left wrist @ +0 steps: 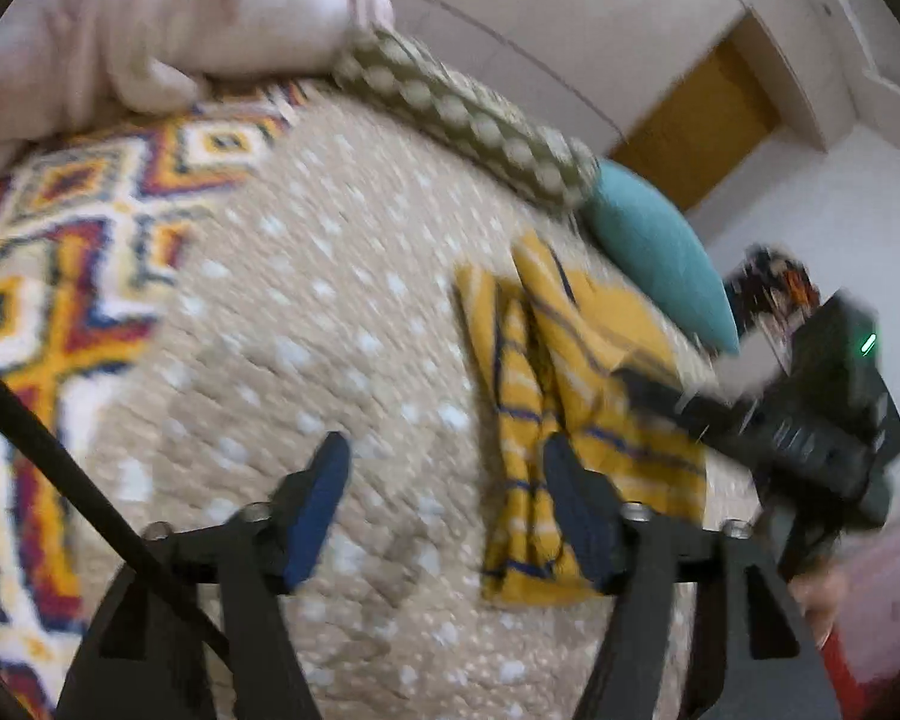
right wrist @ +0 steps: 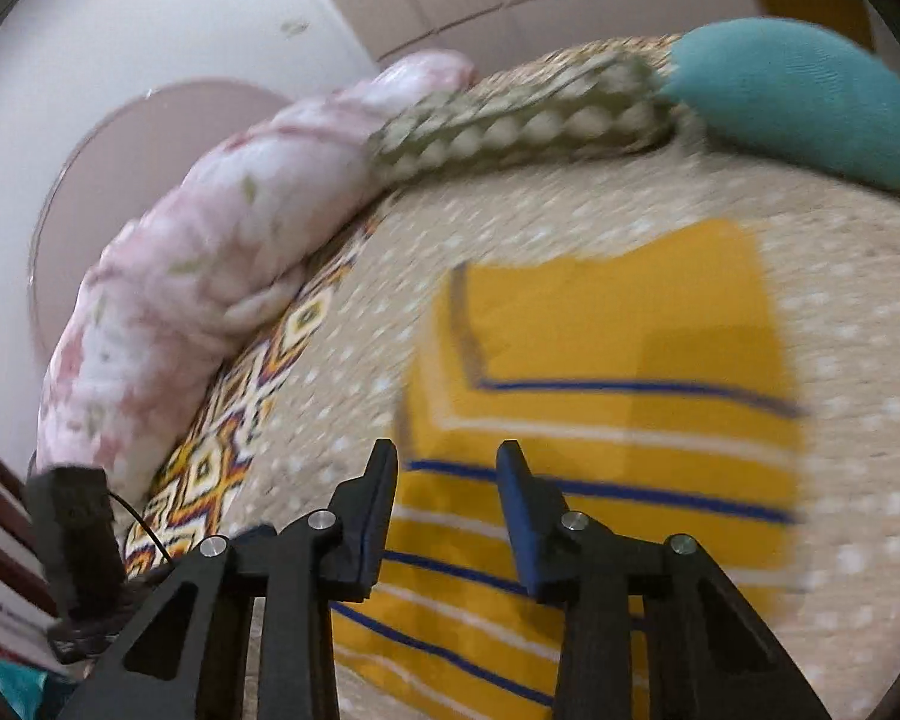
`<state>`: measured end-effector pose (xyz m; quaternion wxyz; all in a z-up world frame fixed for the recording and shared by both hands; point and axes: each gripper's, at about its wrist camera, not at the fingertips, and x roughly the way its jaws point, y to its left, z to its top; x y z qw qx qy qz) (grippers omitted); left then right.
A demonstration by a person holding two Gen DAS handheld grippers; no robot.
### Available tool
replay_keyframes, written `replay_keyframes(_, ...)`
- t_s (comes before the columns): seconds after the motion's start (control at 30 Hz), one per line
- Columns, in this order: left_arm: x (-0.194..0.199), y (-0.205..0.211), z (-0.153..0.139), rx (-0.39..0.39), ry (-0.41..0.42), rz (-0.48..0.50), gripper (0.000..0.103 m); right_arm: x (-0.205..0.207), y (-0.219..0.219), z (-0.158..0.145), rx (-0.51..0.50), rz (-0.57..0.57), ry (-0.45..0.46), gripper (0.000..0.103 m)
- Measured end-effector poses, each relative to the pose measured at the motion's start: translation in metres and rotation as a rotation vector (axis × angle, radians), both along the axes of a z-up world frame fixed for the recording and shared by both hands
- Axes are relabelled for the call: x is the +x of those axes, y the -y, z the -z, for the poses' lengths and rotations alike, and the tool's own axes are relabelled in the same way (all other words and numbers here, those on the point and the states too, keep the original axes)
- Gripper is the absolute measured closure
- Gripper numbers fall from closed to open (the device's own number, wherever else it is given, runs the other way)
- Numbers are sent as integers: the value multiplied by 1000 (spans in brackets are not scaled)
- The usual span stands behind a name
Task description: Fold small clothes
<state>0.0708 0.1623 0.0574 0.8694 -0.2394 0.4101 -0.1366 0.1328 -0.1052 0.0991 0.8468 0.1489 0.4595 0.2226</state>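
A small yellow garment with blue and white stripes lies partly folded on the beige dotted bedspread. My left gripper is open and empty, just above the bedspread at the garment's left edge; its right finger overlaps the cloth. In the right wrist view the garment fills the middle, with a folded flap on top. My right gripper is open and empty, hovering over the garment's near striped part. The right gripper's body shows at the right of the left wrist view.
A pink floral quilt, a green patterned pillow and a teal cushion line the far edge of the bed. A colourful diamond-patterned blanket lies to the left. A wall and a yellow door stand behind.
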Motion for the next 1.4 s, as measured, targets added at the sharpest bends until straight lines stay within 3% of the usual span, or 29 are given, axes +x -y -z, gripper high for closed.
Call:
replay_keyframes(0.1, -5, -14, -13, 88, 56, -97, 28, 6, -31, 30, 83, -83, -113, 63)
replay_keyframes(0.23, -14, -23, -26, 178, 124, -202, 20, -1, -37, 46, 149, -35, -129, 63)
replay_keyframes(0.43, -18, -26, -33, 172, 161, -234, 17, -30, -26, 47, 236, -23, -129, 63)
replay_keyframes(0.63, -22, -24, -34, 200, 166, -246, 16, -56, -41, 37, 156, -52, -65, 56)
replay_keyframes(0.77, -23, -22, -35, 225, 174, -254, 16, -70, -49, 44, 140, -110, -96, 55)
replay_keyframes(0.9, -24, -25, -35, 217, 180, -261, 16, -76, -54, 38, 66, -126, -56, 55)
replay_keyframes(1.07, -22, -28, -32, 204, 164, -266, 16, -53, -40, 7, 115, -71, 12, 55)
replay_keyframes(1.13, -21, -27, -32, 207, 159, -264, 16, -36, -42, 4, 73, -44, 17, 55)
replay_keyframes(1.4, -22, -27, -32, 248, 172, -285, 16, 72, -77, 45, -120, 12, -125, 57)
